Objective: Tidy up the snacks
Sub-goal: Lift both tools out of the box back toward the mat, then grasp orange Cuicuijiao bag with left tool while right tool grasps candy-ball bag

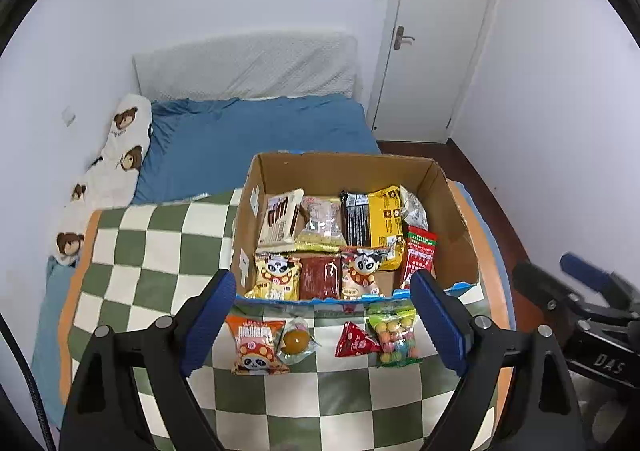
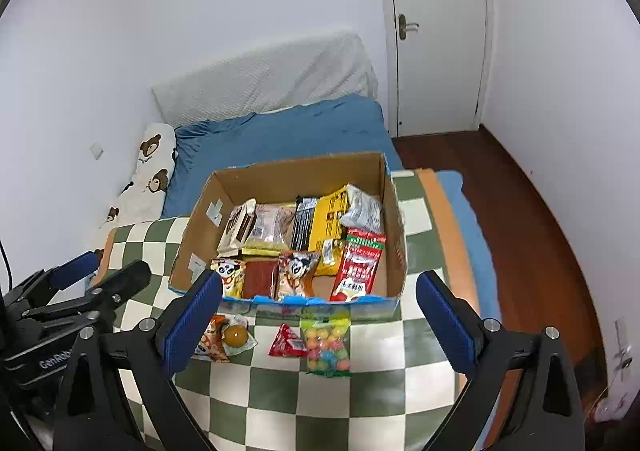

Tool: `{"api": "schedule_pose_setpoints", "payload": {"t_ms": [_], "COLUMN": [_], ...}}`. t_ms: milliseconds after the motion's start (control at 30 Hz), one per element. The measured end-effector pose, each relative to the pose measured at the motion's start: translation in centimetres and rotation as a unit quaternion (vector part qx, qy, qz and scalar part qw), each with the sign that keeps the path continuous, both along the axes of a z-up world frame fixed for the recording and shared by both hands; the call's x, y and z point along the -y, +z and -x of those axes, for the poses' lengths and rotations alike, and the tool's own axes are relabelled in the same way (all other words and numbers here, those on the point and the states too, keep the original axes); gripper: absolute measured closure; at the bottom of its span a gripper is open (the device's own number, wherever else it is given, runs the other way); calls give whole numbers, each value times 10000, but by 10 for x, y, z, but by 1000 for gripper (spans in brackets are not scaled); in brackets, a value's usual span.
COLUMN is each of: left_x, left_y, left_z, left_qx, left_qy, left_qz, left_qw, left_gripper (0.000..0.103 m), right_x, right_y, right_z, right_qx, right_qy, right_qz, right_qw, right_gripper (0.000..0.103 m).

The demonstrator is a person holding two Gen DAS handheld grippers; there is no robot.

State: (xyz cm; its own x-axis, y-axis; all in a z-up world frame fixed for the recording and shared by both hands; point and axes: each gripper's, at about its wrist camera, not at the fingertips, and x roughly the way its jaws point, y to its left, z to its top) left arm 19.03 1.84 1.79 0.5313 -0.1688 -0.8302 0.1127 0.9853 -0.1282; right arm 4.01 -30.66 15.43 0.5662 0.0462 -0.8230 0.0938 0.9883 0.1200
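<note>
Four snacks left on the checked blanket [image 1: 160, 251], in front of the box [image 1: 344, 167]
Both the left gripper [image 1: 324, 315] and right gripper [image 2: 320, 315] gape wide, empty; the candy bag [image 1: 394, 335] looks light, crinkly, slippery, so pinch its sealed top edge

The cardboard box [image 1: 448, 211] is matt brown corrugated paper, its cut rim ragged. Inside, the yellow packet [image 1: 386, 219] and the silver foil pouch [image 2: 362, 209] are glossy plastic film that catches the light. The candy bag [image 2: 326, 343] near the box is clear, shiny plastic. The checked blanket [image 1: 160, 251] looks like soft, matt woven cloth. The blue bedsheet [image 1: 248, 139] is wrinkled cloth. The floor [image 2: 532, 219] is polished dark wood.
</note>
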Motion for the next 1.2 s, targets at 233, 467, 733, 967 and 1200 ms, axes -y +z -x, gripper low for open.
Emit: {"api": "schedule_pose_setpoints", "payload": {"t_ms": [233,467,733,967,1200], "left_x": [-32,-62,-60,-51,-48], "left_y": [-63,-146,-232,-248,-229], "left_z": [2,9,-19,-26,22], "left_qx": [-755,-1736,-2717,-2686,-2715], "left_qy": [404,711,753,598,383], "left_qz": [-130,-406,-375,-319,-191], "left_qw": [9962,9814,9587,9609,9615], "left_gripper": [0,1,2,56,57], "right_x": [7,4,-11,-4,2], "right_y": [-89,-213,-271,-269,-259], "right_z": [-10,-25,-32,-20,24], "right_qx": [-926,-1992,-2418,-2458,-2609], "right_qy": [-117,-157,-158,-135,14], "right_qz": [-442,-548,-509,-535,-769], "right_qw": [9946,9783,9689,9678,9623], "right_gripper": [4,11,27,45,46]}}
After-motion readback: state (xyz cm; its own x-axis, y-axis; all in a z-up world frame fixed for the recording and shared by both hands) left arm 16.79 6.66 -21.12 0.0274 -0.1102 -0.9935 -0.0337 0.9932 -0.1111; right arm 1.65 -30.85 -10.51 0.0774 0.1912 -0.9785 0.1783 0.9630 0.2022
